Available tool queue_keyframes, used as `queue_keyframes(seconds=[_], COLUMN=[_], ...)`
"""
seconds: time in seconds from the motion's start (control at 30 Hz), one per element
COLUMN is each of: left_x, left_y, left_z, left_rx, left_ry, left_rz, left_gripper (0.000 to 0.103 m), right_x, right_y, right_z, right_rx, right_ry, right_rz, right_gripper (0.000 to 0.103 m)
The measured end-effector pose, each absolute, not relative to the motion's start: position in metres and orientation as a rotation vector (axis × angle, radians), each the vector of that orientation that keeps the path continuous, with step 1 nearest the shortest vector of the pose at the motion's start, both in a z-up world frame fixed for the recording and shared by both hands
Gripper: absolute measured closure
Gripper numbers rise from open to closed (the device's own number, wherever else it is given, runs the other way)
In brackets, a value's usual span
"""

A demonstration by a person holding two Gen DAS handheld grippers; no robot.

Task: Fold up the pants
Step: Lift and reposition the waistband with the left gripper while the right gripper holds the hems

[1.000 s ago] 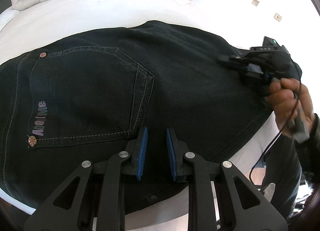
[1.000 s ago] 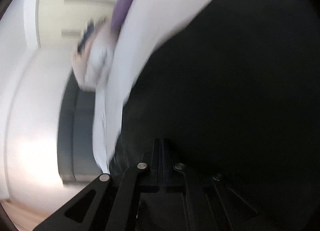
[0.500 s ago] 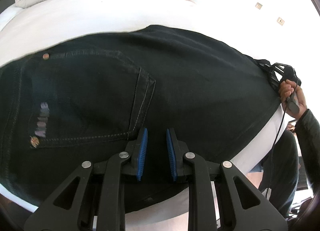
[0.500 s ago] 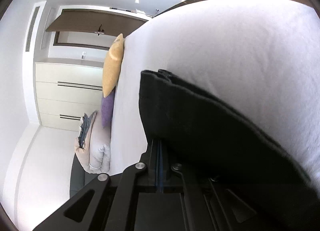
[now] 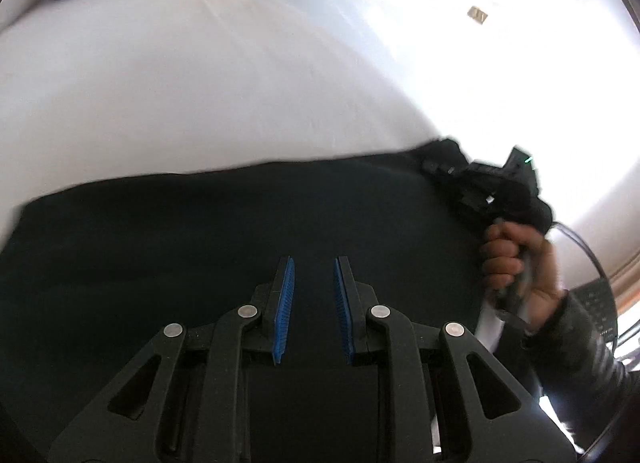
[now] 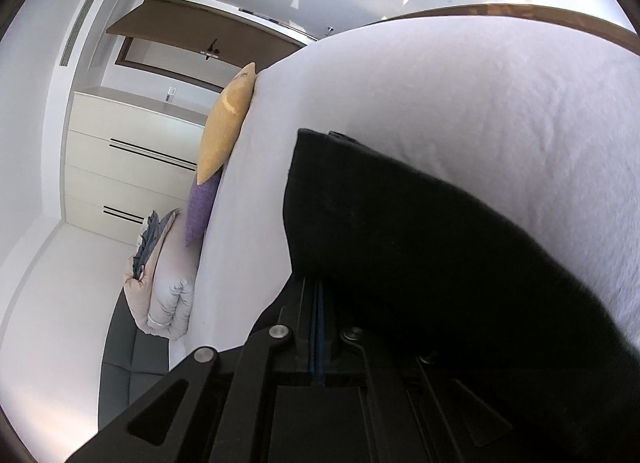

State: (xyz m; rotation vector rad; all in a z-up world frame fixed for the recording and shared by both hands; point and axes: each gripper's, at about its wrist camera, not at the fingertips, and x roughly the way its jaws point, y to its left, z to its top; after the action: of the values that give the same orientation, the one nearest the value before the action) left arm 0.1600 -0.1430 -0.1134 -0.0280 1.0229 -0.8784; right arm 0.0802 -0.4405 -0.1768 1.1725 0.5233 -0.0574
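On white bed: black pants, no label legible, view blurred. Left gripper jaws parted, empty; right gripper jaws apparently clenched on pants edge.

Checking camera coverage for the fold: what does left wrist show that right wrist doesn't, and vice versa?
Left wrist only: the left gripper, jaws apart with nothing between them, above the flat black pants; the person's right hand gripping the right gripper's handle at the pants' far corner.

Right wrist only: the right gripper shut, pants fabric draped over it; a white dresser; a folded duvet.

Both: pants, white bed, yellow pillow, purple pillow.
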Motion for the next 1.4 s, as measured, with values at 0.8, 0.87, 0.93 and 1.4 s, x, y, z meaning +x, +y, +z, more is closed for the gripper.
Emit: queue_keyframes(seconds=[0.8,0.87,0.93,1.4], left_x=[0.231,0.216,0.191,0.115], left_y=[0.147,0.172,0.18,0.169], left_z=[-0.147,-0.134,-0.115,-0.152], left_rx=[-0.533,-0.522,-0.477,-0.435], left_ry=[0.961,0.929,0.888,0.913], left_rz=[-0.47,-0.403,-0.382,-0.344], left_gripper=[0.101,0.101,0.101,0.102], right_x=[0.077,0.077,0.076,0.064], right_y=[-0.44,-0.44,-0.439,-0.209], right_z=[-0.176,-0.175,-0.174,-0.132], right_rx=[1.086,1.078,1.062,0.877], right_ry=[0.514,0.515,0.516,0.76], right_rz=[-0.095,-0.099,-0.101,0.382], right_gripper=[0.103,0.103,0.103,0.08])
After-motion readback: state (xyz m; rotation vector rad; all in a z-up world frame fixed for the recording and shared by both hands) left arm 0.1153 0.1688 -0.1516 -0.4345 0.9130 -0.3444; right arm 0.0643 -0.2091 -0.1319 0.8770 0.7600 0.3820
